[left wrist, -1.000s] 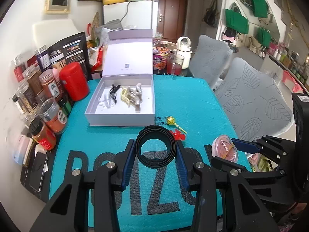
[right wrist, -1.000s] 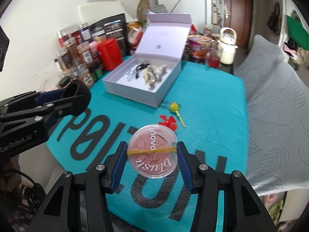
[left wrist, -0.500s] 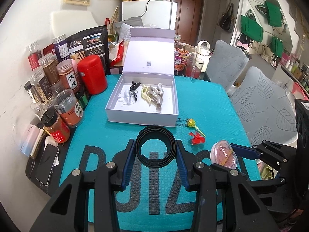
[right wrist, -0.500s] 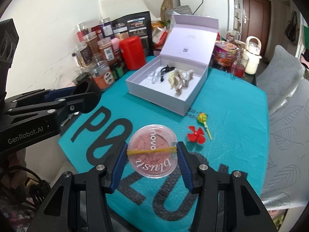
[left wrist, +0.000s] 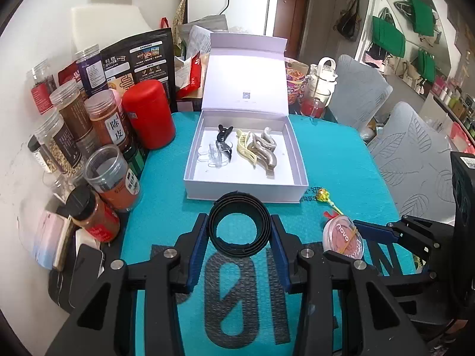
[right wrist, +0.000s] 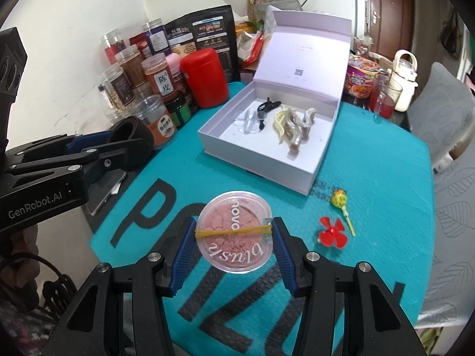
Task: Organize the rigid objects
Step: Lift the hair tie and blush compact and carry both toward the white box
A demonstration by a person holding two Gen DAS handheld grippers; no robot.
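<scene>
We see bright, even daylight and sharp focus; fisheye bending curves the edges into black corners, and the white box lid (left wrist: 246, 72) glares slightly.

"novo" and "blush" are printed on the clear lid of the blush compact (right wrist: 234, 234). "GenRobot.AI" is written in pale letters on the black body of the left gripper (right wrist: 130, 136), left of the compact. The characters "陈皮" are shown on the white label of an orange-filled jar (right wrist: 161, 74), beyond the compact. Large black letters are printed on the teal mat (right wrist: 371, 178) but cannot be read whole.
</scene>
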